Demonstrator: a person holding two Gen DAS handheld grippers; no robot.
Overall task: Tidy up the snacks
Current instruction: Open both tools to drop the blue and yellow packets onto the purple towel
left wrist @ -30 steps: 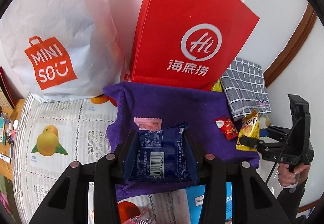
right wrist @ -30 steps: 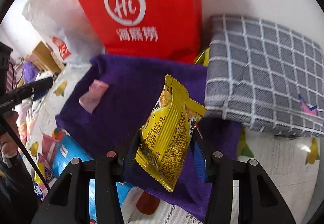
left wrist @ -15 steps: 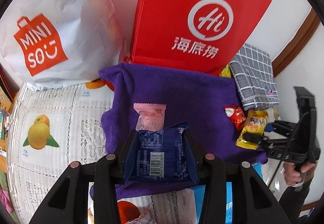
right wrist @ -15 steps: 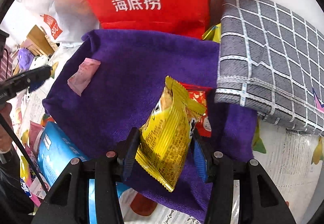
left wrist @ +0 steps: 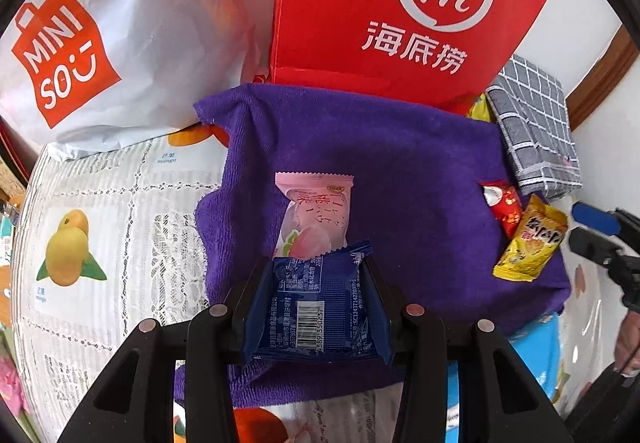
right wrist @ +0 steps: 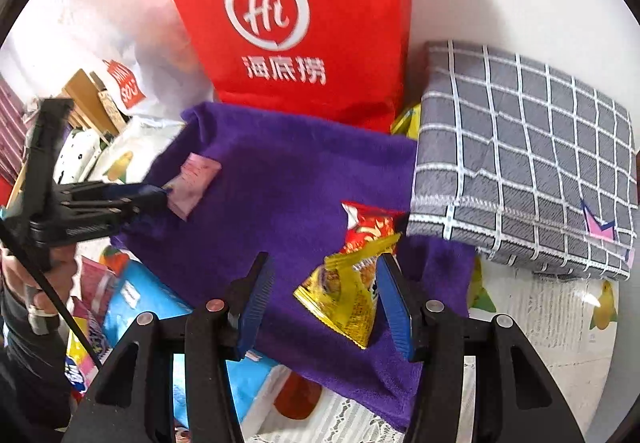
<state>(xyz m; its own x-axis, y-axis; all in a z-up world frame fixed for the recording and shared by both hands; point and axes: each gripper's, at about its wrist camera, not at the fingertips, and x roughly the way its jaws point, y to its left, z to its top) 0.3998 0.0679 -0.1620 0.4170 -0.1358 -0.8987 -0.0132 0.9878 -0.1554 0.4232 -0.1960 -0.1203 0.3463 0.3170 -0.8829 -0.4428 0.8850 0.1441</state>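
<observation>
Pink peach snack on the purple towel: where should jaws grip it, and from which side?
Grip the pink packet across its long side edges, mid-body, coming from above. It lies flat on the purple towel, crimped ends near and far, sides clear.

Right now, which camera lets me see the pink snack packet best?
The left wrist view: the pink snack packet lies flat on the purple cloth, big and facing the camera, just beyond the blue packet. In the right wrist view it is small, blurry and far off at the left.
</observation>
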